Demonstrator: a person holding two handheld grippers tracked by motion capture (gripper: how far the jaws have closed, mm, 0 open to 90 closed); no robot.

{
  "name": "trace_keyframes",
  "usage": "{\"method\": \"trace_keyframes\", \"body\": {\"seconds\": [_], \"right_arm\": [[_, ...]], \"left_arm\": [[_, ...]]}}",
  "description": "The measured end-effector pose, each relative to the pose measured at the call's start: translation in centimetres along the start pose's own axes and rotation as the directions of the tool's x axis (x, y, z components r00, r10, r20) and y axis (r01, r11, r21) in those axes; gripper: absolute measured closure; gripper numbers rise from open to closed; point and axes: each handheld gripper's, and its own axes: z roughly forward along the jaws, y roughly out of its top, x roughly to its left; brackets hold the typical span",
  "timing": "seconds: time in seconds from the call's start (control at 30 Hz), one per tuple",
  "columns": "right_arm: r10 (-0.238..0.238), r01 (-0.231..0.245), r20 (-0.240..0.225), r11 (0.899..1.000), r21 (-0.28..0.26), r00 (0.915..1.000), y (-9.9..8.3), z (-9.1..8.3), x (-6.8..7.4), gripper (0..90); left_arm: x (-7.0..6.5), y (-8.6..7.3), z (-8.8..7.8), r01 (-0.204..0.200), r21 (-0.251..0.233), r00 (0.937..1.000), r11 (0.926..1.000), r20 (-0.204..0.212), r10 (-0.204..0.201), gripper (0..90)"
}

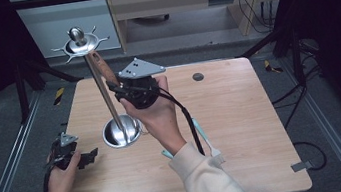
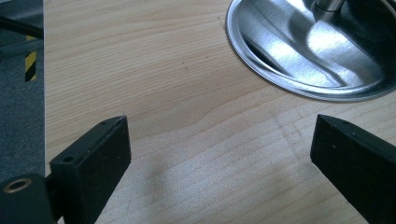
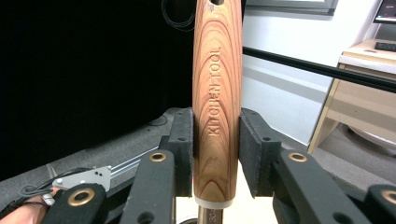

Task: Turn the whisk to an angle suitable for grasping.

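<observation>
- While the right gripper [image 3: 215, 158] is raised above the counter [image 1: 242, 116], its 2 jaws are clamped on the wooden handle [image 3: 217, 93] of a kitchen tool, 1 black pad pressed flat to each side of the wood.
- Seen in the right gripper view, the handle stands squarely between the pads, which meet it on its lower half, just above the pale collar where the wood ends.
- Its long axis runs from 6 o'clock up to 12 o'clock in that view, and the engraved lettering reads along the same line.
- From the high view the handle [image 1: 102, 67] slants from the right gripper [image 1: 124, 90] toward 11 o'clock, its free end close under the spiked top of the steel stand [image 1: 81, 43].
- The stand's thin pole leans the same way, from its round steel base [image 1: 120, 133] at the counter's middle-left up toward 11 o'clock.
- At 8 o'clock from that base, the left gripper [image 1: 78, 157] lies low on the counter, well apart from the handle.
- Its jaws stand wide apart with bare wood between them, and the steel base [image 2: 308, 51] sits ahead of them at 1 o'clock in the left gripper view.
</observation>
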Motion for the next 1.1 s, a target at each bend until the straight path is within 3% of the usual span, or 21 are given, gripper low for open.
{"method": "trace_keyframes", "body": {"seconds": [1.1], "right_arm": [[-0.011,0.010,0.019,1.000,0.018,0.9998,-0.2,1.6,0.1,68.5]], "left_arm": [[0.1,0.0,-0.1,0.002,-0.003,1.0000,1.0000,0.002,-0.002,4.7]]}}
